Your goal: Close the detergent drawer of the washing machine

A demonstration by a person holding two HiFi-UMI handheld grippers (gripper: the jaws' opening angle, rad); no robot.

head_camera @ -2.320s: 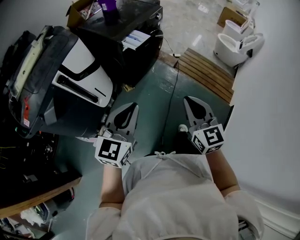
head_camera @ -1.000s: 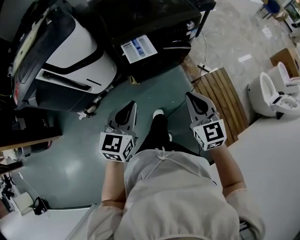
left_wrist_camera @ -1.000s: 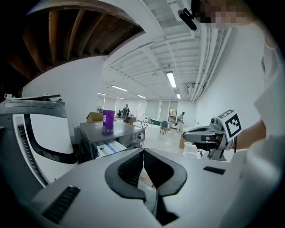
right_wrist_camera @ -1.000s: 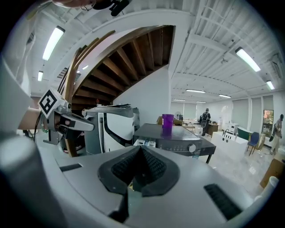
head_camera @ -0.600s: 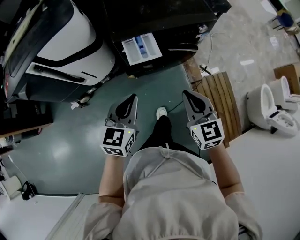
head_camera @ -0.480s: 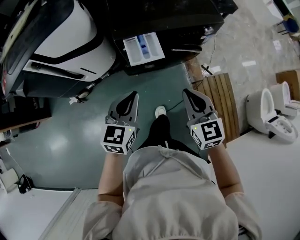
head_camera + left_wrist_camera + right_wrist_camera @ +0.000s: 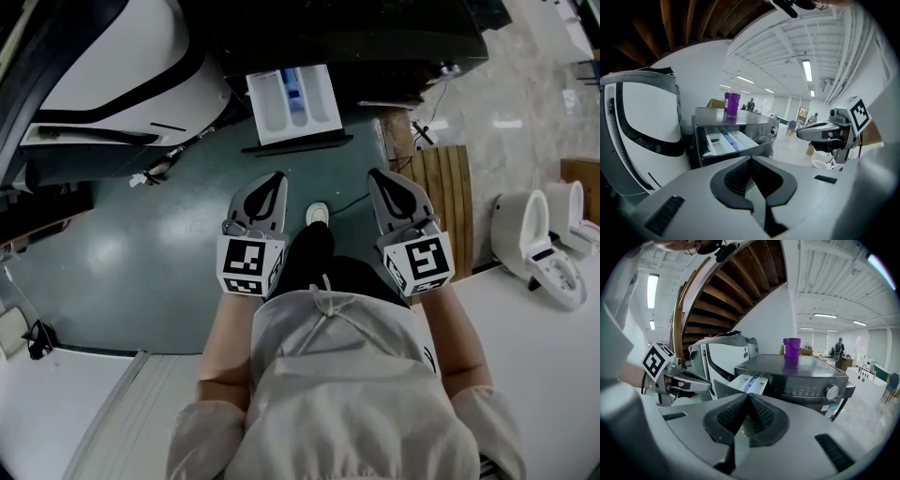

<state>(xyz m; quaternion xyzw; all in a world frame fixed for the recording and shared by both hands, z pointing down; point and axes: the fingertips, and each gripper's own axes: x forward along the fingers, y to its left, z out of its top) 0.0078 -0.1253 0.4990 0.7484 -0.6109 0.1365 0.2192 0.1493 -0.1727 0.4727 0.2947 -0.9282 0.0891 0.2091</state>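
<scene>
Both pairs of jaws are pressed together on nothing as I hold the left gripper [image 7: 269, 186] and the right gripper [image 7: 384, 184] level and side by side, tips aimed at the dark washing machine [image 7: 375, 37]. Its detergent drawer [image 7: 294, 101] stands pulled out of the front, white compartments and blue insert exposed, well apart from both tips. Closed jaws, I judge, give me a blunt nose for pushing the drawer home, a step not yet begun.

A big work hall: long ceiling lights [image 7: 806, 70], a washing machine [image 7: 801, 376] on bare floor [image 7: 141, 244], loose toilets [image 7: 539, 248] at right.
</scene>
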